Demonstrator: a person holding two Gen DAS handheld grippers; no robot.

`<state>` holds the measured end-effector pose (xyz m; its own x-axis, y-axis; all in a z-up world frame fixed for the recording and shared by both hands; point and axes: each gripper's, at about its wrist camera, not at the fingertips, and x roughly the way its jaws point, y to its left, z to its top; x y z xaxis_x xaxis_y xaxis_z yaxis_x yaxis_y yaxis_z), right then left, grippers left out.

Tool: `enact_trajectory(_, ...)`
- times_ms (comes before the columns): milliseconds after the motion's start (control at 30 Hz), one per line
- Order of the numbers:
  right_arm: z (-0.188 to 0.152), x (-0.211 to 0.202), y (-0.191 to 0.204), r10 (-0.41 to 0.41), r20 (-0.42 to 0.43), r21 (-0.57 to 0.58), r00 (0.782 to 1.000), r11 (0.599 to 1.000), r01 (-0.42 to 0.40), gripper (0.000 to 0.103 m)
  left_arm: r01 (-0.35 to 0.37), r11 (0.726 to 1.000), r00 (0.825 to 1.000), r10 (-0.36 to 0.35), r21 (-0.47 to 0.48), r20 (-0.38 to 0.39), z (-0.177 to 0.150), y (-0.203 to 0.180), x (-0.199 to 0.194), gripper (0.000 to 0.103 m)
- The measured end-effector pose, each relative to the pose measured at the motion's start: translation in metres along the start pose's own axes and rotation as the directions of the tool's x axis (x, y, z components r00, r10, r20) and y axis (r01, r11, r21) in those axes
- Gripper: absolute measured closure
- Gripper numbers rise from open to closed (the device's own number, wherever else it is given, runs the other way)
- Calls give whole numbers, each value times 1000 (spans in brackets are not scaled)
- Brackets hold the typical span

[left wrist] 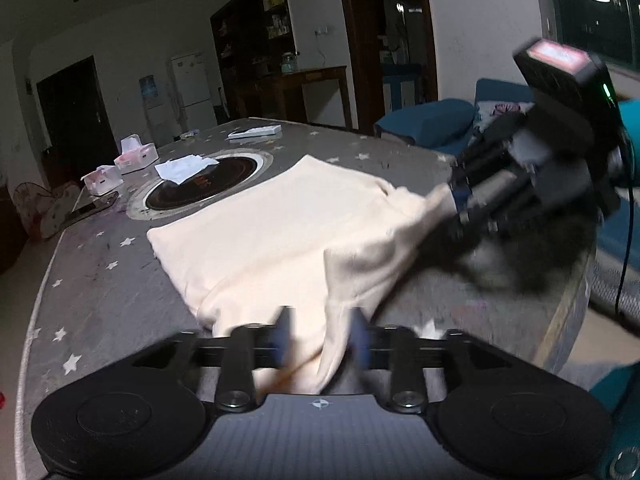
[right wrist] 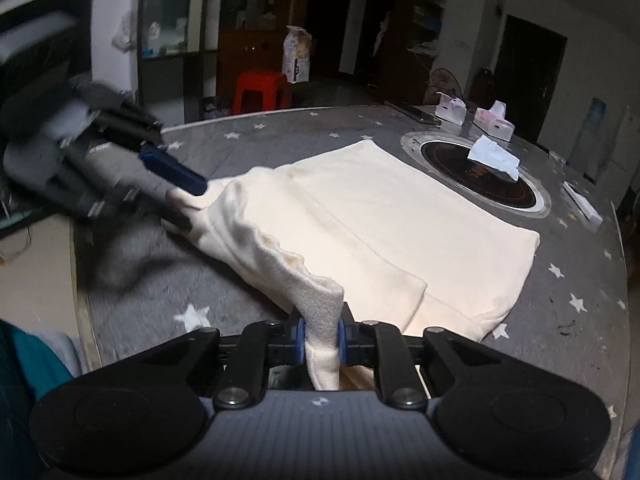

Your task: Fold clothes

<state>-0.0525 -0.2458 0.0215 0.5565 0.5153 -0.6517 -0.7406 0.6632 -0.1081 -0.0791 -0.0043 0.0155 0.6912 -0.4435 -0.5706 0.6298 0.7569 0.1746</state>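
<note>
Lying on the grey star-printed table (right wrist: pixel 248 284), the cream garment (right wrist: pixel 384 216) is lifted along its near edge. The right gripper (right wrist: pixel 320 330) is clenched on a fold of it. The left gripper (left wrist: pixel 322 334) has cloth between its blurred fingers; I cannot tell whether they press it.

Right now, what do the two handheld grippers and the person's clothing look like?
Both grippers, left gripper and right gripper, are black with blue finger pads, a ribbed grey base and two round black discs. The right gripper carries a boxy black module with a green light and a dark cable. The sleeve is teal.
</note>
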Motion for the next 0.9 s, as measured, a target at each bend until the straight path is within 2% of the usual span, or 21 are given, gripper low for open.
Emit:
enact_trajectory(333, 8, -3, 3, -17, 7, 20, 1000, 1000, 16, 91, -57, 976, 997, 64, 208, -30, -19, -13, 10, 57)
enact_trajectory(367, 8, -3, 4, -20, 9, 23, 1000, 1000, 20, 92, -56, 972, 997, 64, 228, -30, -20, -14, 11, 67)
enact_trajectory(400, 8, -3, 4, -24, 11, 24, 1000, 999, 24, 92, -53, 968, 998, 63, 247, -30, -22, -14, 12, 80)
enact_trajectory(433, 9, -4, 5, -27, 14, 25, 1000, 999, 27, 92, -52, 966, 998, 61, 254, -30, -22, -14, 12, 84)
enact_trajectory(467, 9, -5, 6, -31, 19, 26, 999, 999, 30, 93, -50, 966, 998, 60, 252, -32, -23, -13, 12, 90)
enact_trajectory(500, 9, -6, 6, -34, 25, 26, 999, 999, 33, 93, -45, 969, 998, 54, 242, -30, -23, -11, 10, 92)
enact_trajectory(700, 10, -24, 16, -20, 57, 9, 998, 1000, 20, 94, 5, 989, 1000, -5, 150, -5, -17, -1, -16, 93)
enact_trajectory(900, 8, -71, 42, 56, 59, -10, 997, 998, -56, 94, 68, 994, 997, -70, 84, 24, -15, -8, -74, 93)
